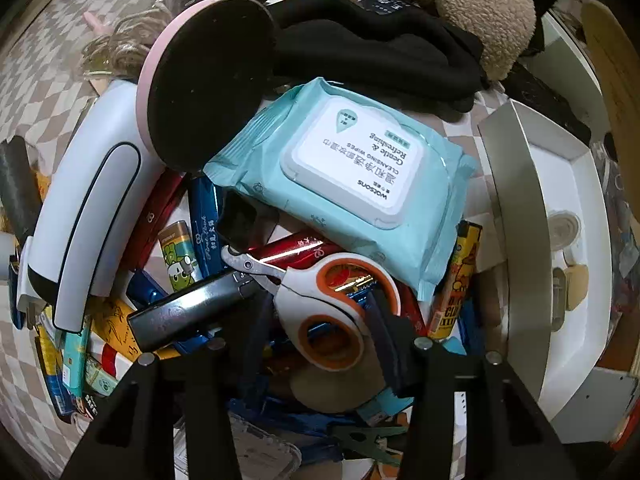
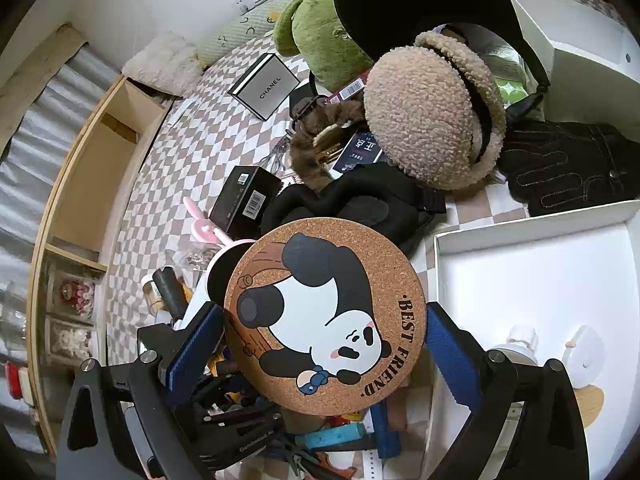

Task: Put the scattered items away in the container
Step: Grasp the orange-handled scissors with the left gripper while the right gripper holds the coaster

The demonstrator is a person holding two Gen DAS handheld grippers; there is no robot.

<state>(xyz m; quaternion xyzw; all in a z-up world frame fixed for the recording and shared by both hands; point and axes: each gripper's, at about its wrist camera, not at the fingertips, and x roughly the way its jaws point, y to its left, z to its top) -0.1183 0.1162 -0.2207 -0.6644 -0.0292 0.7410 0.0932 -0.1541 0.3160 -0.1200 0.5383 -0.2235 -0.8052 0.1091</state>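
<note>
The right gripper (image 2: 324, 344) is pinching a round cork coaster (image 2: 324, 316) between its blue pads (image 2: 452, 356), one pad pressing each side edge. The coaster is rough and brown, with a smooth printed panda on it. Just to the right of the coaster, a white box (image 2: 536, 272) with flat, thin walls is sitting on the checkered cloth (image 2: 176, 160); small white round things are lying inside it near its lower edge. Above the coaster, a fuzzy tan earmuff (image 2: 424, 120) is resting on soft black fabric. The left gripper (image 1: 308, 364) is hanging over a pile with its black fingers (image 1: 208, 412) spread apart and nothing between them. In the pile, a soft blue wipes pack (image 1: 348, 184) with a white plastic lid is lying on top. Just below the pack, scissors (image 1: 320, 300) with orange and white loop handles are lying on shiny red and blue wrappers. To the left of the pack, a smooth white curved thing (image 1: 84, 216) is lying too.
</note>
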